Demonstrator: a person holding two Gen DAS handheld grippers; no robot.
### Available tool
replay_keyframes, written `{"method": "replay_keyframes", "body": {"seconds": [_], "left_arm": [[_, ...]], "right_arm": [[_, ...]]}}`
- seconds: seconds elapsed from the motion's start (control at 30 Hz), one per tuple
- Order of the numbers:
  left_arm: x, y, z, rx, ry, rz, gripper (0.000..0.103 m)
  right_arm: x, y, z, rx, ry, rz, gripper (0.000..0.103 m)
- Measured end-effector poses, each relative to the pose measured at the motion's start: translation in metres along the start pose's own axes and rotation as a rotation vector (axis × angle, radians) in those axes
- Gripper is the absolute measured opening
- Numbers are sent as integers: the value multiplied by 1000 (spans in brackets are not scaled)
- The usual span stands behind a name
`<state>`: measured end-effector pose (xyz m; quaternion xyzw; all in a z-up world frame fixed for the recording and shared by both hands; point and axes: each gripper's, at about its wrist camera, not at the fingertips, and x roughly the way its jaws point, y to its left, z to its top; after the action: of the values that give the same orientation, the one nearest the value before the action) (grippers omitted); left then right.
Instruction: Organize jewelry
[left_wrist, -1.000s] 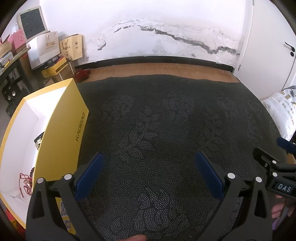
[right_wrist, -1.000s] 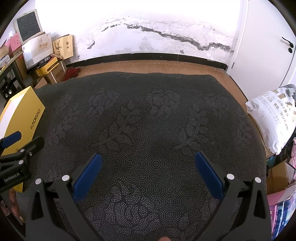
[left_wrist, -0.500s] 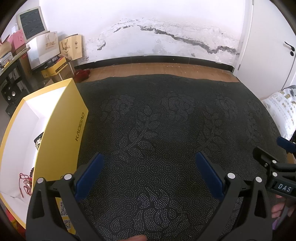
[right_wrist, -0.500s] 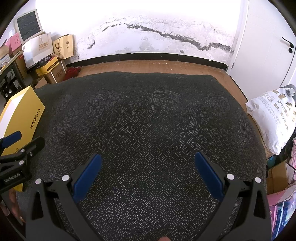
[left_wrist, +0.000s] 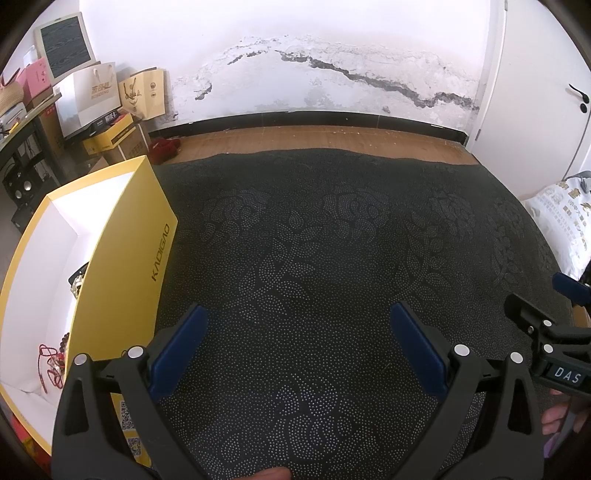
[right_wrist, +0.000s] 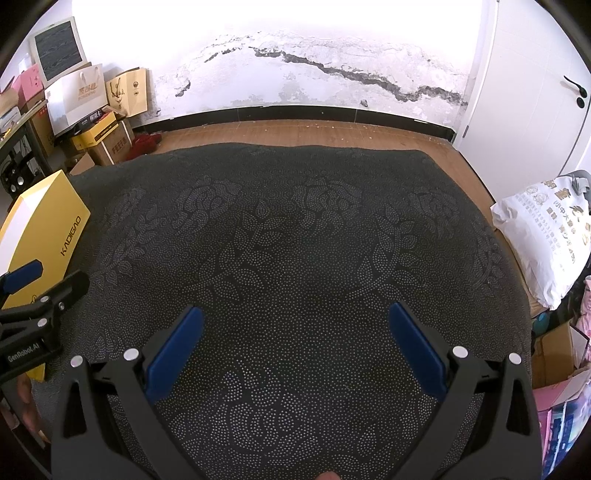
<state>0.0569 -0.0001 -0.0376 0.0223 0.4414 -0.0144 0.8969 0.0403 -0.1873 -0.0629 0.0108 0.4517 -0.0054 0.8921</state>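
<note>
A yellow box (left_wrist: 125, 266) with a white inside stands open at the left of the dark patterned cloth (left_wrist: 314, 240). Inside it lie a red string bracelet (left_wrist: 50, 363), dark beads (left_wrist: 65, 341) and a small dark item (left_wrist: 77, 282). My left gripper (left_wrist: 299, 317) is open and empty, just right of the box. My right gripper (right_wrist: 295, 317) is open and empty over the middle of the cloth. The box also shows in the right wrist view (right_wrist: 44, 236), and the left gripper (right_wrist: 33, 291) at its left edge.
Cardboard boxes and paper bags (left_wrist: 110, 99) stand by the far left wall. A white printed sack (right_wrist: 543, 236) lies off the cloth's right edge. Wooden floor (right_wrist: 295, 129) and a cracked white wall lie beyond the cloth.
</note>
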Motion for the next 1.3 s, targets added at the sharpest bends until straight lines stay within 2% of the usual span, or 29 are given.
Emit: {"method": "replay_keyframes", "body": {"seconds": [0.5, 0.67, 0.9, 1.13, 1.3], "left_arm": [[-1, 3, 0, -1, -4, 1, 97], [-1, 4, 0, -8, 3, -20, 97], [-4, 0, 0, 5, -18, -39, 97], [-15, -2, -1, 2, -86, -24, 97], [-14, -2, 1, 1, -86, -21, 97]], "right_arm": [[1, 4, 1, -11, 5, 1, 97], [1, 5, 2, -15, 4, -2, 97], [2, 6, 2, -16, 4, -7, 97], [1, 5, 2, -15, -3, -14, 97], [1, 6, 2, -14, -3, -13, 97]]}}
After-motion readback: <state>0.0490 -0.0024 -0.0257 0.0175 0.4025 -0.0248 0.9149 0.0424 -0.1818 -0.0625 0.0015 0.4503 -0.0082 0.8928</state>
